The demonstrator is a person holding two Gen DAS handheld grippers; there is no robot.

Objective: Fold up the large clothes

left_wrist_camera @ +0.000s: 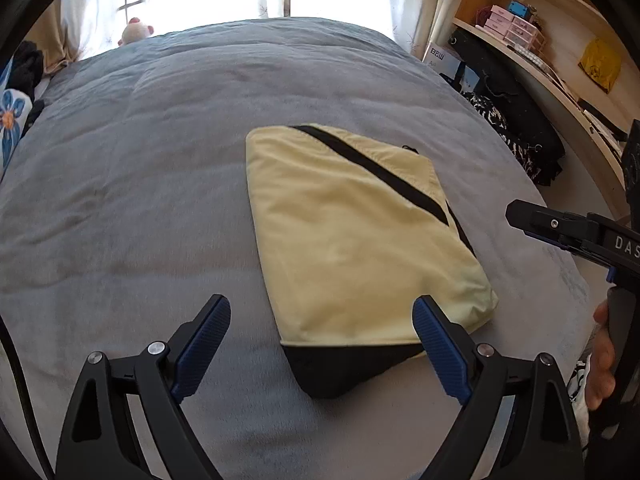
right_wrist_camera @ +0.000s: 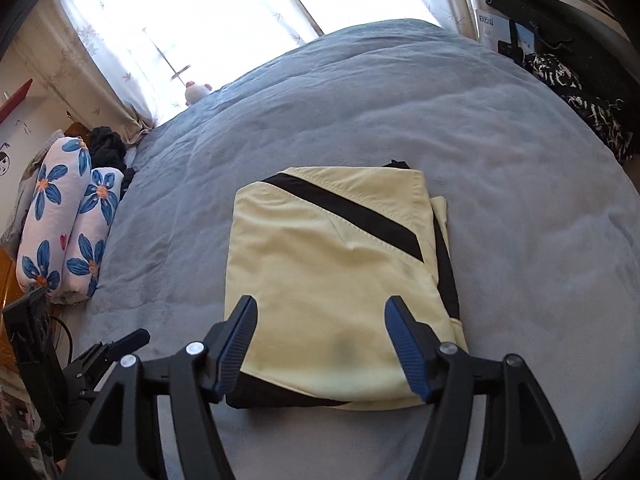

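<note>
The folded yellow jacket [right_wrist_camera: 336,280] is being framed dead ahead by the right hand-held gripper [right_wrist_camera: 322,348], long axis running away; both are spread, the left hand-held gripper [left_wrist_camera: 322,344] offset leftward.

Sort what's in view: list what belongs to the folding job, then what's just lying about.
Belongs to the job:
yellow garment, folded on the bed
left gripper, open
right gripper, open

Just lying about:
flowered pillows
plush toy
black-and-white cloth
shelf boxes

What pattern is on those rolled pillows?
Blue flowers on white, clearest on the rolled pillows in the right wrist view.
</note>
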